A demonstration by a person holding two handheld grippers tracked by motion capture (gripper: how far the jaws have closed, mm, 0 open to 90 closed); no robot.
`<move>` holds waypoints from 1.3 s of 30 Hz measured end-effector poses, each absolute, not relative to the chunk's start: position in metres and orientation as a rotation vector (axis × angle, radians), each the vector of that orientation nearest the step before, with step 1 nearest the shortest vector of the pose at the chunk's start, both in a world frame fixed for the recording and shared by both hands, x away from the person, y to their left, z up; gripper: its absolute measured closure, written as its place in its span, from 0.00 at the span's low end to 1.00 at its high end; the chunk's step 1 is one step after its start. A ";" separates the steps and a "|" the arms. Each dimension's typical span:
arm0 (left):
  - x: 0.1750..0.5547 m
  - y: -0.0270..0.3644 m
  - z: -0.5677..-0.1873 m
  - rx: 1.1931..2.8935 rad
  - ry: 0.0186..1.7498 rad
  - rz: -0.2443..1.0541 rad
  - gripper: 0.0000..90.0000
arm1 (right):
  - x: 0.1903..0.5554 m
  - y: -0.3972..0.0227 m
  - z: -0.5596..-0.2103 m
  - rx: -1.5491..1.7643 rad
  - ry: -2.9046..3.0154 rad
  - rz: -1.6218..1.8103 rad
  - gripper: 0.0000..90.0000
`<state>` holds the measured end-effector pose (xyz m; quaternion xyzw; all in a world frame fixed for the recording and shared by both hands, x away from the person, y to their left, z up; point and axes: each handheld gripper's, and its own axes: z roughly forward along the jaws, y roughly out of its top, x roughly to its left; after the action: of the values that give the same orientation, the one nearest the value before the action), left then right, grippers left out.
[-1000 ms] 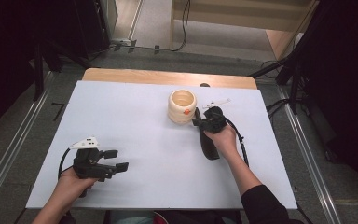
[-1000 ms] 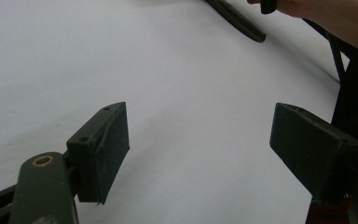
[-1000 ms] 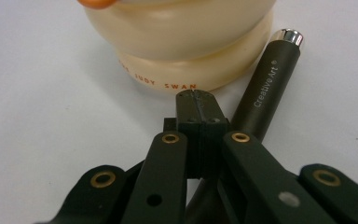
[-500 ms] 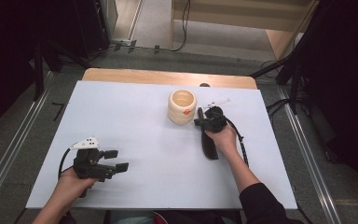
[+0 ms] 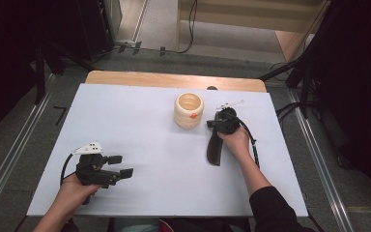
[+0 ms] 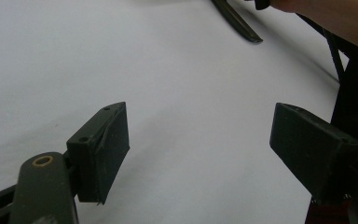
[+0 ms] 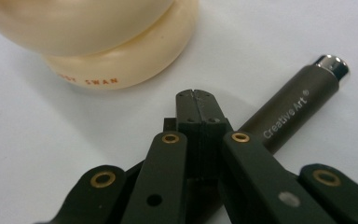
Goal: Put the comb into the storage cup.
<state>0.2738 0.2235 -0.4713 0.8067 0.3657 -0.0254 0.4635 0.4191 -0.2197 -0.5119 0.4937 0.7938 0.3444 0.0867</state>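
Right gripper view: my right hand-held gripper (image 7: 196, 100), jaws shut and empty, lies beside the pen (image 7: 292, 106), whose long axis runs toward upper right; cup (image 7: 121, 42) upper left.

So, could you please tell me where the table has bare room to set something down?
The widest free patch on the white table lies between the left gripper and the cream pot, reaching the far left corner. The near edge between both forearms is bare too. It is crowded around the pot, right gripper and dark pen.

Cream jar (image 5: 189, 110), red lettering; grey pen (image 7: 289, 112).
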 end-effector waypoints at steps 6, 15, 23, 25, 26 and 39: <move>0.274 0.223 -0.471 1.980 0.898 -0.060 0.22 | 0.421 -0.225 -0.512 1.482 2.355 1.024 0.98; 0.274 0.223 -0.471 1.986 0.900 -0.060 0.22 | 0.420 -0.235 -0.512 1.500 2.342 1.006 0.98; 0.274 0.223 -0.471 1.982 0.900 -0.061 0.23 | 0.419 -0.243 -0.512 1.513 2.335 1.004 0.98; 0.273 0.223 -0.471 1.980 0.899 -0.059 0.23 | 0.419 -0.244 -0.512 1.515 2.340 1.005 0.98; 0.273 0.223 -0.471 1.979 0.900 -0.058 0.23 | 0.419 -0.245 -0.512 1.513 2.343 1.004 0.98; 0.273 0.223 -0.471 1.986 0.899 -0.055 0.23 | 0.413 -0.267 -0.513 1.547 2.323 1.003 0.98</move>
<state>0.2734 0.2230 -0.4712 0.8077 0.3657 -0.0224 0.4620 0.4127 -0.2669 -0.5125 0.5195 0.7803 0.3368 0.0879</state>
